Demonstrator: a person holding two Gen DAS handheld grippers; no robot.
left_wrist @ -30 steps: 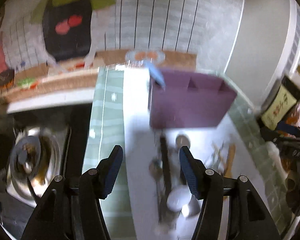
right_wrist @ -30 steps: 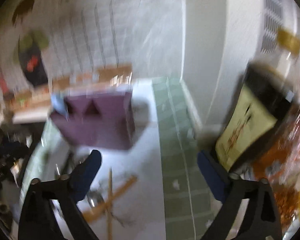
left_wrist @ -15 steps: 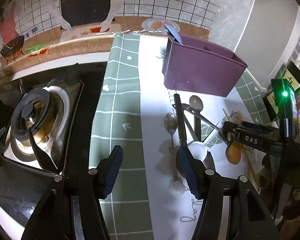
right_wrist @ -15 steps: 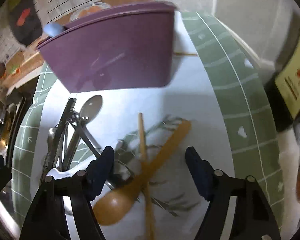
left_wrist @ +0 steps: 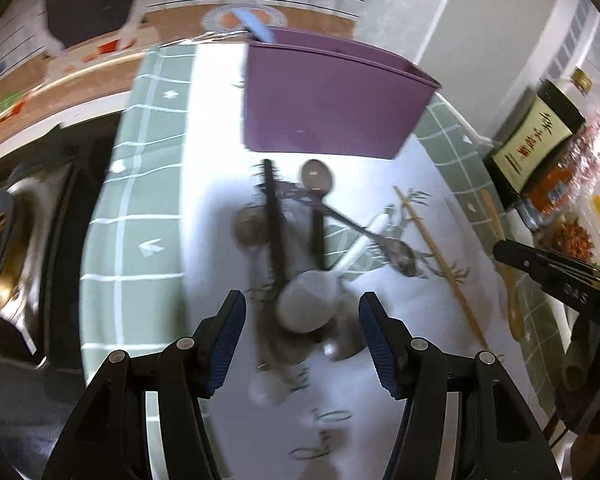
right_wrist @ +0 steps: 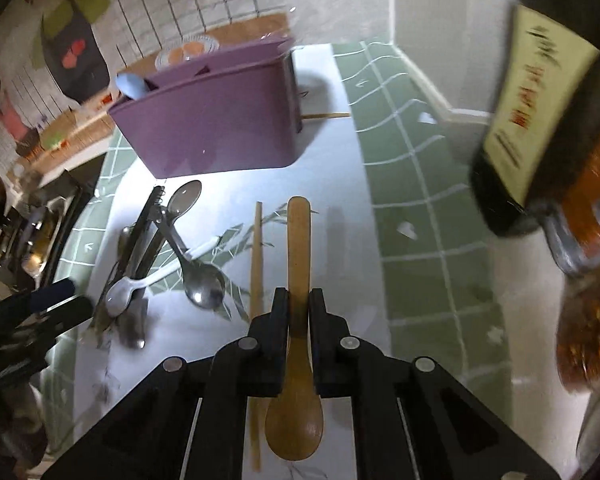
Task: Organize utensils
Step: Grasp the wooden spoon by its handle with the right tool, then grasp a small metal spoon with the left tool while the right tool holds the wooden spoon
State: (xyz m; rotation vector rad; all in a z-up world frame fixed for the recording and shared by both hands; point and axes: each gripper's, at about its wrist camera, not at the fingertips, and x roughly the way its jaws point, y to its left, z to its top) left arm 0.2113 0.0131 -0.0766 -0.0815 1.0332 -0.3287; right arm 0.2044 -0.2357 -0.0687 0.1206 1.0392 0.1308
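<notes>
A purple utensil holder stands at the back of the mat with a blue utensil in it; it also shows in the right wrist view. My right gripper is shut on a wooden spoon, handle pointing forward. A wooden chopstick lies beside it. My left gripper is open above a pile of metal spoons and black tongs and a white plastic spoon. The wooden spoon also shows at right in the left wrist view.
A green and white mat covers the counter. A gas hob lies to the left. A dark sauce bottle and a chilli jar stand at the right by the wall. A second chopstick lies behind the holder.
My right gripper has closed on the wooden spoon and shifted it right of the pile. My left gripper has moved right, over the pile of spoons, still open.
</notes>
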